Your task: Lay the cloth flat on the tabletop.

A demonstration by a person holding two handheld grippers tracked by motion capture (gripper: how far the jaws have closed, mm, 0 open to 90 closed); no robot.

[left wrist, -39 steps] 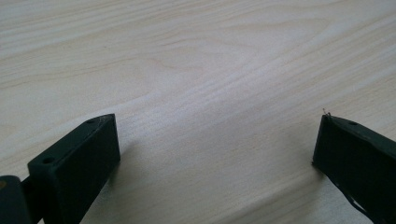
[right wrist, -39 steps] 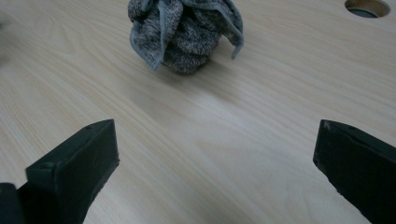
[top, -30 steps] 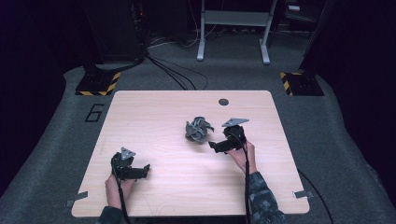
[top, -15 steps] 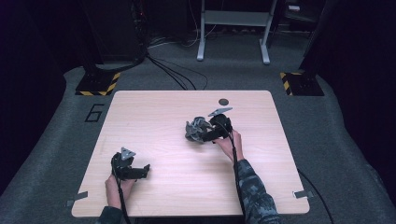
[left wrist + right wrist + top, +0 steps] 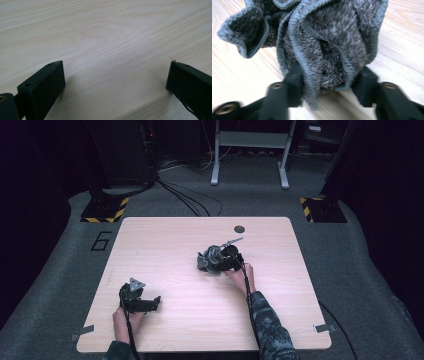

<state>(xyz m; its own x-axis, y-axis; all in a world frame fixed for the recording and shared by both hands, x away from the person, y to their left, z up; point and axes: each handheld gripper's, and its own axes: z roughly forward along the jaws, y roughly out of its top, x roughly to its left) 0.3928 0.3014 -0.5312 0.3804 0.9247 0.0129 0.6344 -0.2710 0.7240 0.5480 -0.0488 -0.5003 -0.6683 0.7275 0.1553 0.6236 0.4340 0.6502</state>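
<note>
- On the pale wooden table (image 5: 165, 245), seen from the high view, a crumpled grey cloth (image 5: 209, 260) lies a little right of the middle, and the right gripper (image 5: 226, 261) is pushed into its right side, touching it.
- From the same high view, the person's right hand (image 5: 243, 276) sits just behind that gripper, with a camouflage-patterned sleeve (image 5: 267, 327) running back to the near edge of the table.
- Near the front left corner, the left gripper (image 5: 150, 303) rests low over bare wood, well apart from the cloth, with the left hand (image 5: 126, 322) behind it; a small dark round spot (image 5: 239, 229) marks the table near its far edge.
- Beyond the table, black cables (image 5: 187, 200) trail across the grey floor, and a grey metal stand (image 5: 250, 150) rises at the back.
- Through the left gripper view, the two black fingers (image 5: 42, 85) stand wide apart with nothing but wood grain between them.
- Through the right gripper view, the cloth (image 5: 319, 40) bunches up in folds with a stitched edge, and its lower part sits between the fingers (image 5: 292, 85), which press against it from both sides, narrowed onto the fabric, while the wood shows beneath and around it.
</note>
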